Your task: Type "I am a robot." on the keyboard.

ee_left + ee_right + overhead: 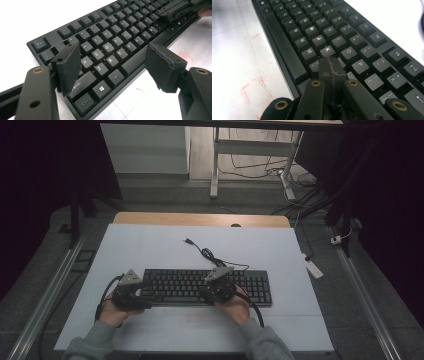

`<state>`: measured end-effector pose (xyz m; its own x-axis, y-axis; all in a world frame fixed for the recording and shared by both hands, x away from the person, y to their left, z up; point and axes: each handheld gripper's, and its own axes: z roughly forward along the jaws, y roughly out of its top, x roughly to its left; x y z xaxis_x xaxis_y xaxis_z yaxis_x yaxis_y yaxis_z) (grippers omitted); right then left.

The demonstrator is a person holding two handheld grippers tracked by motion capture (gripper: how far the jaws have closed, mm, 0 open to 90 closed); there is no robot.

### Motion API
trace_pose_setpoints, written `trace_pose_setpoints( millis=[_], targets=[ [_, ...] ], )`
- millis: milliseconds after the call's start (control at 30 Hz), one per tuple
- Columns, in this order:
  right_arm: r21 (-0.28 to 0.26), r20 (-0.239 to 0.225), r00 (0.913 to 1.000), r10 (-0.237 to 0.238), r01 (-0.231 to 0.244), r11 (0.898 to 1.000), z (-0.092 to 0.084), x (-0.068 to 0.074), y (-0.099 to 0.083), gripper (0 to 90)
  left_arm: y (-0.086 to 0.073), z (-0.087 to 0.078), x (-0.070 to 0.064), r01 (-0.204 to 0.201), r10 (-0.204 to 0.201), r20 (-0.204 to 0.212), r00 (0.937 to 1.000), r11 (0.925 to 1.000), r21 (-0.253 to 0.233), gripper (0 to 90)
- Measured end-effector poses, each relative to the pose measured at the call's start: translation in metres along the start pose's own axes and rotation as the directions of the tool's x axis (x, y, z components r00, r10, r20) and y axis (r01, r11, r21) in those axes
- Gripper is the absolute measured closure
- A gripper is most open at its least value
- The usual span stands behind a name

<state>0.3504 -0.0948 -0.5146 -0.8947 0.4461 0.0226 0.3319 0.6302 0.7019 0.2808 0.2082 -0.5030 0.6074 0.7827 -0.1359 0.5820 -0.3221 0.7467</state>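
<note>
**Two handheld grippers over a black keyboard**

A black keyboard (207, 286) lies across the near middle of a white table (150, 245), its cable (207, 254) trailing away toward the far edge. The left gripper (112, 62) hovers above the keyboard's left end with its jaws spread wide, nothing between them. The right gripper (331, 67) has its jaws pressed together, empty, its tips down among the keys just below the K key (327, 51); whether they touch a key is unclear.
</note>
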Motion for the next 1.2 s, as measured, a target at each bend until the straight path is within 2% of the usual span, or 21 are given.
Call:
trace_pose_setpoints(
  millis=[67, 133, 267, 433, 600, 800, 1000, 1200],
  targets=[
    [-0.007, -0.003, 1.0, 0.006, -0.006, 1.0, 0.0, -0.001, -0.001, 89.6, 0.0, 0.0, 0.0, 0.001, -0.001, 0.001, 1.0, 1.0, 0.001, 29.4],
    [-0.014, 0.002, 1.0, -0.008, 0.008, 1.0, -0.001, 0.0, 0.0, 89.6, 0.0, 0.0, 0.0, -0.002, 0.002, -0.001, 1.0, 1.0, -0.001, 29.4],
    [-0.067, 0.01, 0.9998, -0.018, 0.018, 0.998, -0.009, 0.001, 0.002, 88.5, 0.0, -0.001, 0.0, 0.002, -0.002, -0.002, 1.0, 1.0, -0.004, 29.4],
    [-0.128, 0.048, 0.9988, 0.006, 0.0, 0.992, -0.022, -0.004, -0.001, 65.9, -0.001, 0.0, 0.001, 0.01, -0.01, 0.002, 1.0, 0.9999, -0.003, 29.1],
    [-0.158, 0.073, 0.9973, 0.003, 0.009, 0.987, -0.035, -0.014, -0.008, 56.0, -0.003, 0.001, 0.005, 0.023, -0.023, -0.004, 0.9997, 0.9997, -0.003, 29.1],
    [-0.166, 0.085, 0.9964, 0.009, 0.005, 0.986, -0.046, -0.02, -0.018, 52.6, -0.003, 0.0, 0.005, 0.026, -0.026, -0.007, 0.9996, 0.9997, -0.003, 29.2],
    [-0.164, 0.125, 0.9921, 0.013, 0.007, 0.986, -0.059, -0.022, -0.028, 52.0, -0.003, -0.001, 0.004, 0.02, -0.02, -0.008, 0.9998, 0.9998, -0.009, 29.2],
    [-0.164, 0.172, 0.9848, 0.024, 0.005, 0.986, -0.078, -0.02, -0.045, 51.0, -0.004, -0.002, -0.002, -0.013, 0.012, -0.009, 0.9999, 0.9999, -0.01, 29.1]
  ],
)
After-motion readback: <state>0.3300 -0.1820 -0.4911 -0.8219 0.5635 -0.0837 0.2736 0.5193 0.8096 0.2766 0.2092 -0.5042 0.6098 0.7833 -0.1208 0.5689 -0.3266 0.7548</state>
